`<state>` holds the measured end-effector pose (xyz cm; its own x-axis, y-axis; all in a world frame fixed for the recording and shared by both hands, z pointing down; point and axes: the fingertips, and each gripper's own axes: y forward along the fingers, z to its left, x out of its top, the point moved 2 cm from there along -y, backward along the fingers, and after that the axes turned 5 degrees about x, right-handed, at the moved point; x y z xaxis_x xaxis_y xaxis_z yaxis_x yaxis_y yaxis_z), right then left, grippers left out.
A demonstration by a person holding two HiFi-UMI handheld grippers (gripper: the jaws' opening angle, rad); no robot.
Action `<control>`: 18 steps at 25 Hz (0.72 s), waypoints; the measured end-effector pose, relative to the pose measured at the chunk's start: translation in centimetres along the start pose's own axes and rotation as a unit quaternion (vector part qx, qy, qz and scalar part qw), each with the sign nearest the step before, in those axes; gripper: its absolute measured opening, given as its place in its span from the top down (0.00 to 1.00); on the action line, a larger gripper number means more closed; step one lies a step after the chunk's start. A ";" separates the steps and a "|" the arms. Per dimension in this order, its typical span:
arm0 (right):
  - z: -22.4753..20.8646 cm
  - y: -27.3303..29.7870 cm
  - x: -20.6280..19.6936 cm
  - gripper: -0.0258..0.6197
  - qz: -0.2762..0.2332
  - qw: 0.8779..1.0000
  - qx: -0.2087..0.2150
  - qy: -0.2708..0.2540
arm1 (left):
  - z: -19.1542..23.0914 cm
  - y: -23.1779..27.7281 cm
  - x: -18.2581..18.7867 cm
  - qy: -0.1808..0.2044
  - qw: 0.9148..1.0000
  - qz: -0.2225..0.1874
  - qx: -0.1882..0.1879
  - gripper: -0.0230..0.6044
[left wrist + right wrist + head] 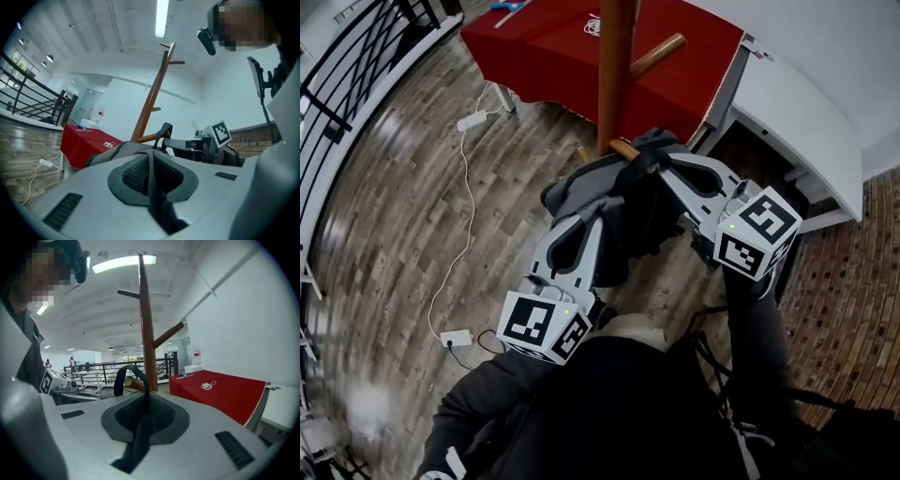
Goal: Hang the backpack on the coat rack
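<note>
Both tongs are clamped shut on the backpack [630,214], which hangs in the air between them, right against the rack [614,66]. The left tong [594,212] pinches a strap by the bag's body. The right tong [654,161] pinches the top loop [125,373], held at the tip of the low peg [624,147]. I can't tell whether the loop is over the peg yet. The risk, I'd say, is letting go before the loop sits well past the tip, so the bag slides off and drops to the floor [412,187]. A hard sideways shove could also rock the rack toward the table [544,47].
</note>
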<state>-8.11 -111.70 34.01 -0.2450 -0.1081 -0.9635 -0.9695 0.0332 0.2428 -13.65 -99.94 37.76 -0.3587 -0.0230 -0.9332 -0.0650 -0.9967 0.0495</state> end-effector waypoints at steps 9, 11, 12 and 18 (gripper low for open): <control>-1.2 0.7 -1.3 0.93 0.003 1.000 0.022 0.013 | 0.1 0.8 -1.2 0.010 1.000 0.002 0.014 0.90; -0.9 0.4 -1.1 0.93 0.010 1.000 0.022 0.004 | -0.1 0.6 -0.9 -0.004 1.000 0.003 0.016 0.90; -0.7 0.2 -0.9 0.93 0.013 1.000 0.024 0.000 | -0.2 0.4 -0.7 -0.012 1.000 0.002 0.016 0.90; -0.8 1.3 -0.2 0.93 0.048 0.998 0.044 -0.003 | 0.1 0.1 -0.9 -0.032 0.999 0.003 0.021 0.90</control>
<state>-9.34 -112.43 34.64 -0.3359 -0.0948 -0.9371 -0.9374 0.1310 0.3227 -13.44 -99.98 38.60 -0.4184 -0.0218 -0.9080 -0.1022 -0.9922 0.0709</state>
